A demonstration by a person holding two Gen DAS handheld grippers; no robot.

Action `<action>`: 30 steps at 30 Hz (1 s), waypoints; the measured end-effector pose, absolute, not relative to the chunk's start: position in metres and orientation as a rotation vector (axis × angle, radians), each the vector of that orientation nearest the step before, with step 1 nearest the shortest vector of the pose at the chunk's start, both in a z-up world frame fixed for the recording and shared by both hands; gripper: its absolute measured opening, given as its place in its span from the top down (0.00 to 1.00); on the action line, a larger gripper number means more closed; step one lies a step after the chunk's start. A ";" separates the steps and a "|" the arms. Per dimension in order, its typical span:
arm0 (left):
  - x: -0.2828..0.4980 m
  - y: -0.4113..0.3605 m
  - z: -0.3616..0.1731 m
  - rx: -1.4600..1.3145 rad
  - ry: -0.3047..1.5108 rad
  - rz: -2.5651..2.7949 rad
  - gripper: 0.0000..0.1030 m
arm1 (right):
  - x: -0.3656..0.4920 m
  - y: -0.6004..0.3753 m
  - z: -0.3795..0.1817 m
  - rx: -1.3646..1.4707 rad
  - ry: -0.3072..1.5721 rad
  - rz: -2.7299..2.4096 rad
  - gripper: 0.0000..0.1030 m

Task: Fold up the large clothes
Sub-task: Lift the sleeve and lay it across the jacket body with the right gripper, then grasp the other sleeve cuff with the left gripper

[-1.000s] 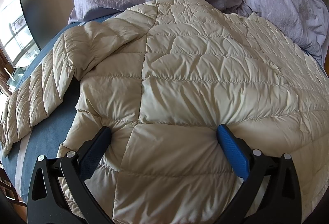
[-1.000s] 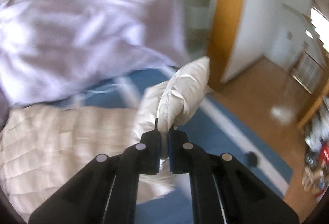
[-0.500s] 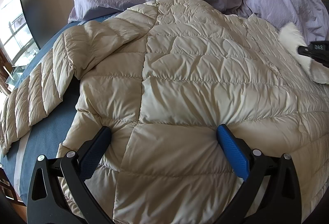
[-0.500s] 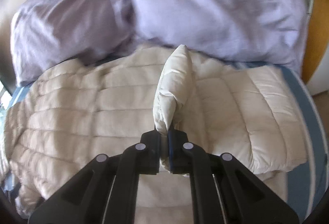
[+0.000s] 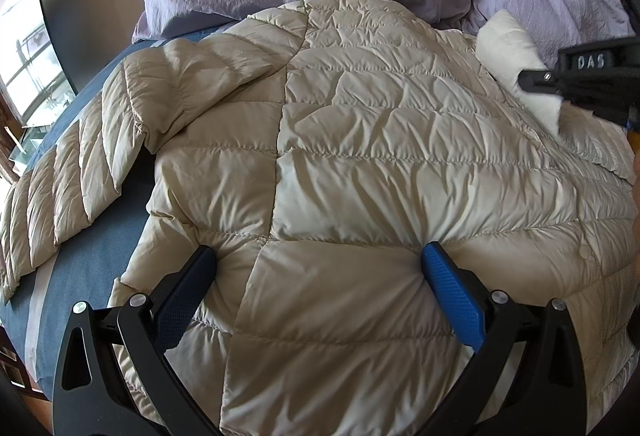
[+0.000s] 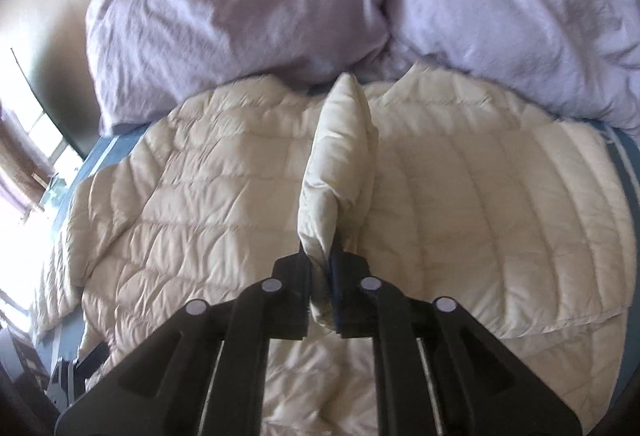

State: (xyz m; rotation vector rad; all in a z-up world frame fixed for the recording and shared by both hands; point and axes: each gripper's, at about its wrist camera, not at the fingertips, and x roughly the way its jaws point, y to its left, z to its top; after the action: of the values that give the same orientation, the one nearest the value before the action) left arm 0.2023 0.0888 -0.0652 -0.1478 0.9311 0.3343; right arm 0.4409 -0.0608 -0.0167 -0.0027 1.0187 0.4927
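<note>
The left wrist view shows one beige quilted down jacket (image 5: pixel 360 164) spread flat on a bed with a blue sheet (image 5: pixel 68 276), and only this view shows its long sleeve (image 5: pixel 76 176) lying out to the left over the sheet. The left gripper (image 5: pixel 320 276) stands wide apart, both blue textured pads pressed down into the puffy cloth, with a broad bulge of jacket between them but nothing pinched. At the right edge of the same view the black right gripper (image 5: pixel 560 88) comes in from the side.

The right wrist view gives what the other cannot: the right gripper (image 6: pixel 320 292) has the folded end of the other sleeve (image 6: pixel 340 164) between its two narrow jaws, which are just beginning to open (the cloth is between them and the pads touch it). The sleeve rises like a soft cone above the jacket body (image 6: pixel 200 204). Two crumpled lilac pillows (image 6: pixel 240 8) lie behind, touching the collar side.
</note>
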 end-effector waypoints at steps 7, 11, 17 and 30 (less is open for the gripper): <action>0.202 0.089 -0.065 -0.147 0.931 0.334 0.01 | 0.429 -0.071 0.002 0.039 0.977 0.588 0.55; 0.202 0.089 -0.065 -0.147 0.932 0.334 0.01 | 0.440 -0.099 0.010 0.001 0.869 0.424 0.45; 0.202 0.089 -0.066 -0.146 0.933 0.335 0.01 | 0.461 -0.105 -0.028 -0.099 0.930 0.202 0.40; 0.202 0.090 -0.066 -0.147 0.933 0.334 0.01 | 0.439 -0.047 -0.060 -0.166 0.974 0.274 0.02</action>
State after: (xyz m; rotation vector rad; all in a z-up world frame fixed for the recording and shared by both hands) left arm 0.2018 0.0895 -0.0656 -0.1468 0.9327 0.3342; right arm 0.4389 -0.0465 -0.0599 -0.1661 0.9736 0.2736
